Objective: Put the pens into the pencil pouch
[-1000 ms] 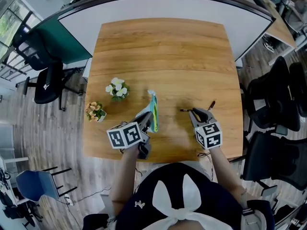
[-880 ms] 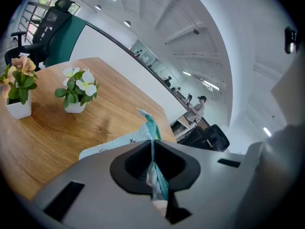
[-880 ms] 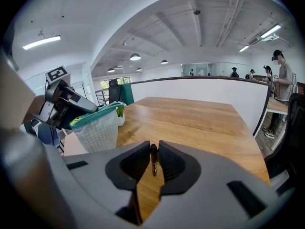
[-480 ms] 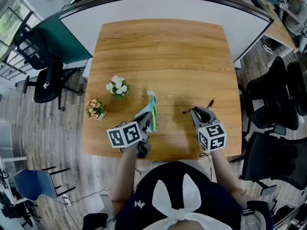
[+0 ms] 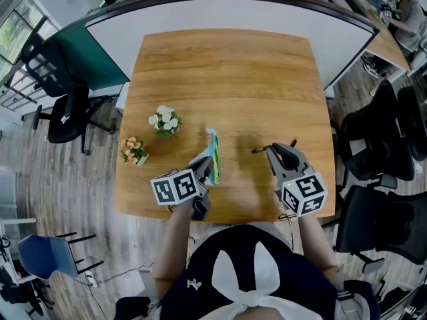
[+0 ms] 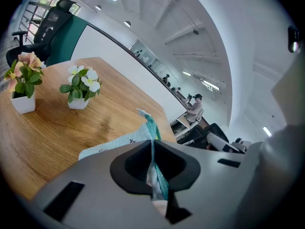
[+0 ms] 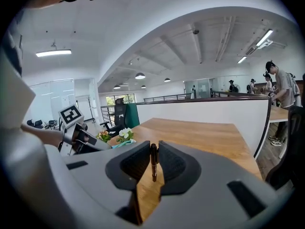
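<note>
A teal and pale pencil pouch [image 5: 213, 151] stands on edge on the wooden table [image 5: 227, 72]. My left gripper [image 5: 209, 168] is shut on its near end. In the left gripper view the pouch [image 6: 121, 142] rises thin between the jaws of the left gripper [image 6: 153, 168], its zip edge upward. My right gripper [image 5: 273, 150] hangs above the table's right front part, shut on a dark pen [image 5: 259, 151] that lies crosswise in the jaws. In the right gripper view the pen [image 7: 153, 157] stands upright between the pads of the right gripper [image 7: 153, 165].
Two small potted flowers stand left of the pouch: a white one [image 5: 164, 122] and a pink one [image 5: 133, 153]. Office chairs [image 5: 383, 145] stand on the right of the table, and another chair [image 5: 63, 115] on the left. The person's dark top fills the bottom of the head view.
My right gripper has risen off the table with the pen in it, and its marker cube now looks larger and nearer. The left gripper and the pouch have stayed put.
</note>
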A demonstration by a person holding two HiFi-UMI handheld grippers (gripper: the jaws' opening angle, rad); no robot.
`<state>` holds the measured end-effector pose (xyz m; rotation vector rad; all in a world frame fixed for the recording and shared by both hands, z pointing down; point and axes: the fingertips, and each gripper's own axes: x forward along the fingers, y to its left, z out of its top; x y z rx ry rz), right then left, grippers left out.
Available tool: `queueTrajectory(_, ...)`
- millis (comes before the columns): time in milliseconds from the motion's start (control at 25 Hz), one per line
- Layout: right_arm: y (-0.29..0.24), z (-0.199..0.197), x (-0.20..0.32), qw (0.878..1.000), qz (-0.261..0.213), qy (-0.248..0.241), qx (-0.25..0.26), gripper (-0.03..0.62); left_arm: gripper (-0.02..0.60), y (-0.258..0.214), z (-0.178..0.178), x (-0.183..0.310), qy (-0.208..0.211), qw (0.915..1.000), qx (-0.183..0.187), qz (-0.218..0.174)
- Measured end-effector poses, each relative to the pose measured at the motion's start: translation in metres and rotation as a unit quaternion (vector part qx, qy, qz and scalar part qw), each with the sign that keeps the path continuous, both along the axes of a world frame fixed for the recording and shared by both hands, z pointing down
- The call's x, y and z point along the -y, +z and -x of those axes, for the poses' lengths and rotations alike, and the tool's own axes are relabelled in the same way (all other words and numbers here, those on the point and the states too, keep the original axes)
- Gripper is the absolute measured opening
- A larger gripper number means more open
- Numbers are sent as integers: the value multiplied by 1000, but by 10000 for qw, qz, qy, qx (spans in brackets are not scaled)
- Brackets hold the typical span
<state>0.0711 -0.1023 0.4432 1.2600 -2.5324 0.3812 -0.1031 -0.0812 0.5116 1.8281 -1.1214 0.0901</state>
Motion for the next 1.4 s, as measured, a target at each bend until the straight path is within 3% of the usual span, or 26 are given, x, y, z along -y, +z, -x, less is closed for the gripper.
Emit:
queueTrajectory(640,-50,17,-6,9986,-404,-285,204,60,37,2,-11,-2,69,10000,-20,18)
queueTrajectory(1400,-92,79,-22,9888,-806,-1169,470,60,37,4,-23,-4,231,9997,-78,44)
